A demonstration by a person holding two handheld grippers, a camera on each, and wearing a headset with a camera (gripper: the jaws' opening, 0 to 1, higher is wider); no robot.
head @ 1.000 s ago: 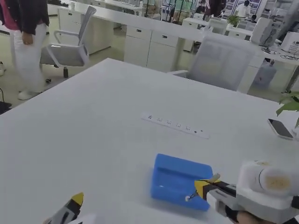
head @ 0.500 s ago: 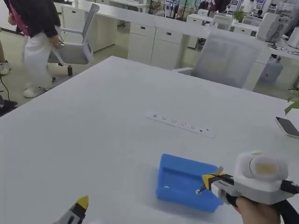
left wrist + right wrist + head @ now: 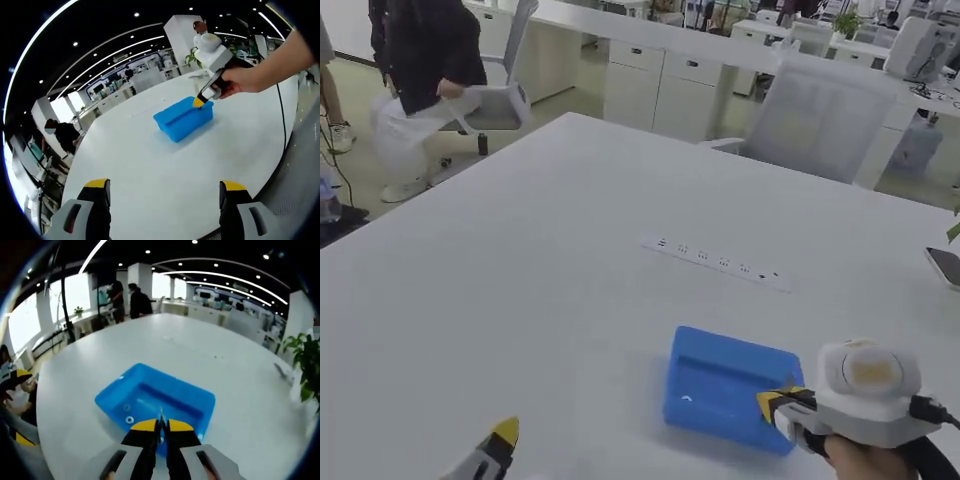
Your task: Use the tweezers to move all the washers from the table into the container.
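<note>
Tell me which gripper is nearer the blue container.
Right. The right gripper sits at the near edge of the blue container, tweezers reaching over it; the left gripper hangs well apart over the table.

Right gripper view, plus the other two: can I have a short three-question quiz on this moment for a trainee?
1. True or false: the right gripper is shut on the thin metal tweezers.
2. The small metal washers seen in the right gripper view lie: A) inside the blue rectangular plastic container; B) on the white power strip; C) on the dark phone.
3. Fill the gap: the left gripper has its jaws standing ____.

Key: 1 true; 2 A; 3 open.
</note>
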